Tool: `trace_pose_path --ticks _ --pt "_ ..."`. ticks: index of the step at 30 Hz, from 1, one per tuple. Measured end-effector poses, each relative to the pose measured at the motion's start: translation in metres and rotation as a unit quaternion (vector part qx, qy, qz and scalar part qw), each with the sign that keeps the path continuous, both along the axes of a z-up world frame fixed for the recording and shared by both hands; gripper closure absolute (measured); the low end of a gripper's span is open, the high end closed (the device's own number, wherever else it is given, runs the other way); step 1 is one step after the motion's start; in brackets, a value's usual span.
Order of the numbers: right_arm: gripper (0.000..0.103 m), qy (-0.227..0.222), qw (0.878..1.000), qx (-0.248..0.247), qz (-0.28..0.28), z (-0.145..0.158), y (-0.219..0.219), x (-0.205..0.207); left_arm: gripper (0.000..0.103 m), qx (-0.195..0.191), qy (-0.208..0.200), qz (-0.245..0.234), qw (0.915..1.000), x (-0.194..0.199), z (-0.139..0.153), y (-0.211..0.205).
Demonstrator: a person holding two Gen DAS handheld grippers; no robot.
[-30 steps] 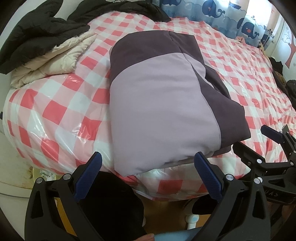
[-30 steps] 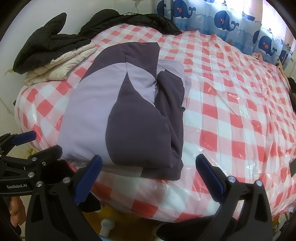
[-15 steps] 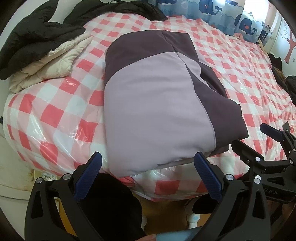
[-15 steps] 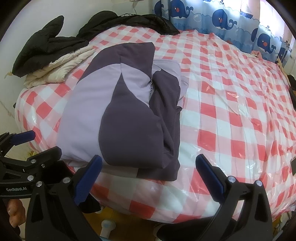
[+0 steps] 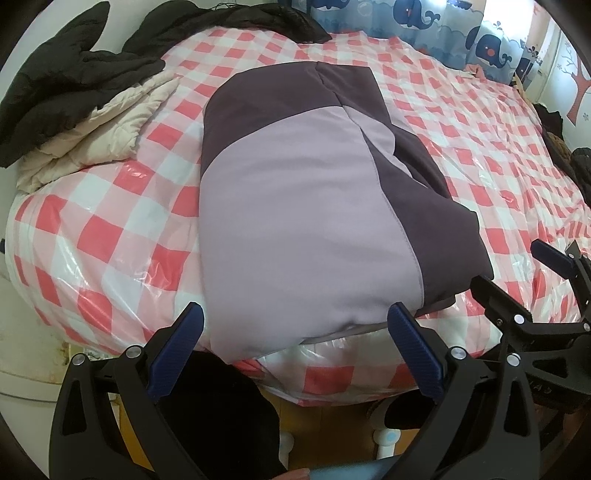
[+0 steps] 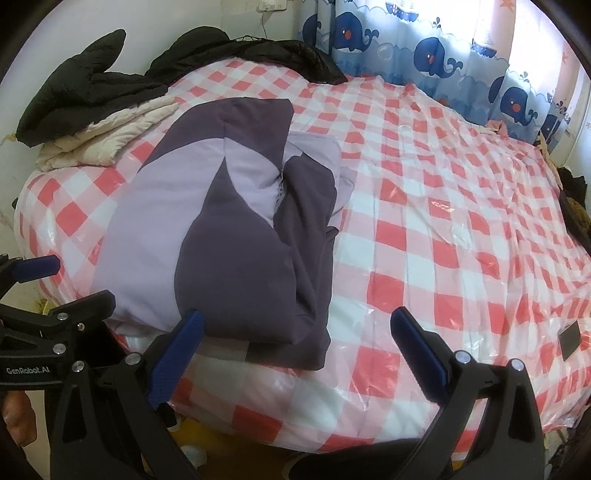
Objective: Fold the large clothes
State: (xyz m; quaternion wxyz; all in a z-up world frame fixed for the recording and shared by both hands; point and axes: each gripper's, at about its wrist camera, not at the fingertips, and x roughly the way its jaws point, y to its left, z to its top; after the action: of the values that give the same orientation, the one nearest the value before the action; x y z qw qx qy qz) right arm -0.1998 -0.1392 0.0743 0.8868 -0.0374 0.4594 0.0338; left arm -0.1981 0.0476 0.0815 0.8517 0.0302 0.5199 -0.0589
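Both wrist cams sit low at near edge of bed (image 5: pixel 122 206), facing far across it. Left cam close over folded jacket (image 5: pixel 303 221); right cam further right, jacket (image 6: pixel 221 236) at its left. Shared: jacket, bed, curtain (image 6: pixel 436 62).

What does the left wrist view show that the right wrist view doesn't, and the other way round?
Only the left wrist view: the right gripper from the side, and a tree decal on the far wall.

Only the right wrist view: the left gripper from the side, a wall socket, and the jacket's bunched right-hand folds.

Both: the folded purple jacket on the checked bed cover, black coat over a cream quilt, whale curtain. Both grippers are open and empty.
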Motion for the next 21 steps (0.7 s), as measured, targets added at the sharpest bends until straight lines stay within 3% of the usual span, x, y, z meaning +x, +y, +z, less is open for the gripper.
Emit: trace_pose_path --ticks 21 --pt "0.006 0.015 0.999 0.037 0.0 -0.007 -0.008 -0.001 0.007 0.039 -0.027 0.009 0.9988 -0.009 0.01 -0.005"
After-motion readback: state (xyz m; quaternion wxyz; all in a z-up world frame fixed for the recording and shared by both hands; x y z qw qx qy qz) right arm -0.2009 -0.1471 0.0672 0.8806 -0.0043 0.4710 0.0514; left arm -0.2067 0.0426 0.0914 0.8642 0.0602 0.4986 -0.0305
